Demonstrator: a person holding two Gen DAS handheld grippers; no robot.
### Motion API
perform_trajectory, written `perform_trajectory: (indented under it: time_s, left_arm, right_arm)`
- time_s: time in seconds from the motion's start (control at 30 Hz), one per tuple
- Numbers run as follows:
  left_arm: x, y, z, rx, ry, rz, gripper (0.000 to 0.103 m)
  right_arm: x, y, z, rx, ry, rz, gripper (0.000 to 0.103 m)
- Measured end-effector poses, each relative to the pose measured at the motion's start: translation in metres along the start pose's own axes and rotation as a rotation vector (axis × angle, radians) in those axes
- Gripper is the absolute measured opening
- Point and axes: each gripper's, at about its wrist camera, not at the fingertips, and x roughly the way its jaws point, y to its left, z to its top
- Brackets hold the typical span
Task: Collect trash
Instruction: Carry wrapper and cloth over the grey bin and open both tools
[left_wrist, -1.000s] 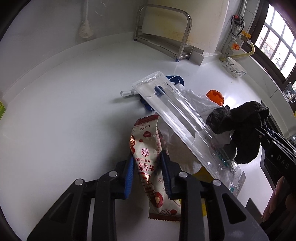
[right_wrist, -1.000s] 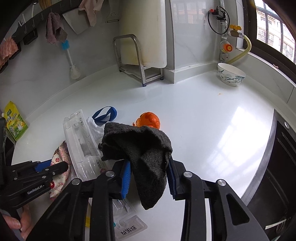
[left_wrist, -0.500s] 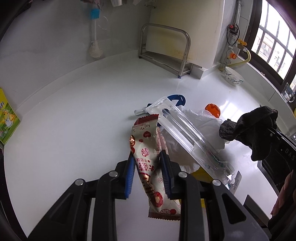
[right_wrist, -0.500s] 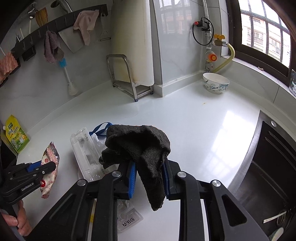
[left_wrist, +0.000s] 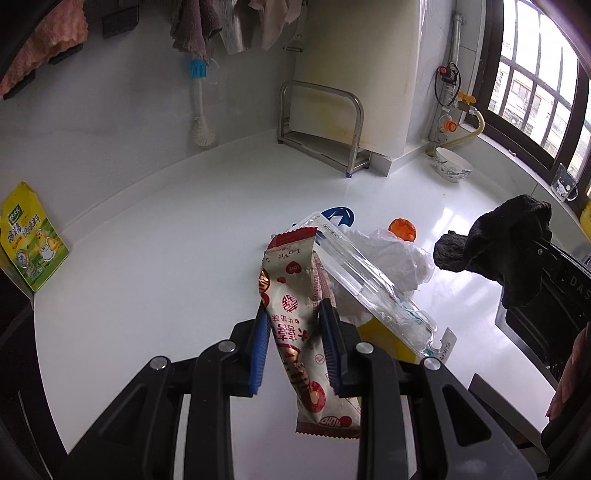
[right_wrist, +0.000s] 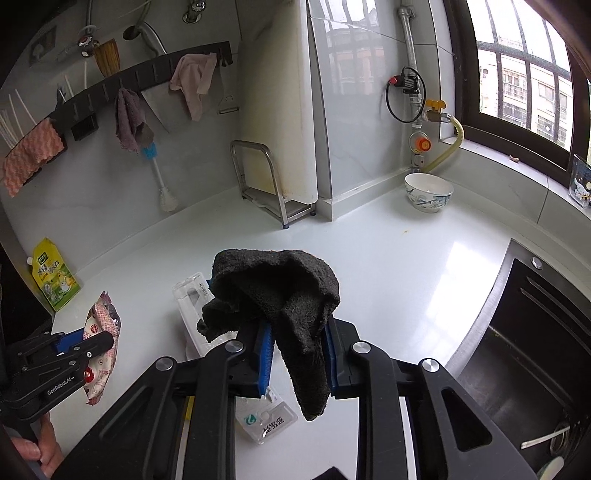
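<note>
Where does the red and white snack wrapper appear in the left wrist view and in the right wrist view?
Left wrist view: the snack wrapper is at centre bottom, clamped in the left gripper.
Right wrist view: the wrapper is at the far left, lower half, held there.
Shared landmark: the steel rack at the back wall.

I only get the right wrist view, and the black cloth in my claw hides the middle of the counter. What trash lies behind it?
Observer: A small orange piece sits on the counter, just past a crumpled white bag.
Operator: Is the left claw's grip square?
Observer: Yes. The left claw pinches the snack wrapper mid-length between both pads.
Operator: Anything under the clear blister pack?
Observer: Something yellow shows beneath the clear blister pack; I cannot tell what.
</note>
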Motion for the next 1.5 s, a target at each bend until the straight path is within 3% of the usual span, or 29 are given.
perform_trajectory:
  time_s: [0.3, 0.77, 1.1, 1.5]
  left_arm:
    - [-0.055, -0.043, -0.04, 0.01, -0.017, 0.003, 0.026]
    - [-0.104, -0.132, -0.141, 0.003, 0.037, -0.008, 0.026]
    - [-0.092, -0.159, -0.205, 0.038, 0.166, -0.018, 0.026]
    - [-0.032, -0.163, -0.246, 0.081, 0.301, -0.051, 0.03]
  right_arm:
    - [-0.07, -0.022, -0.039, 0.023, -0.001, 0.034, 0.022]
    - [-0.151, -0.065, -0.138, -0.012, 0.101, 0.089, 0.022]
    - [-0.15, -0.077, -0.207, 0.0, 0.236, 0.108, 0.022]
    - [-0.102, -0.076, -0.262, 0.04, 0.378, 0.08, 0.022]
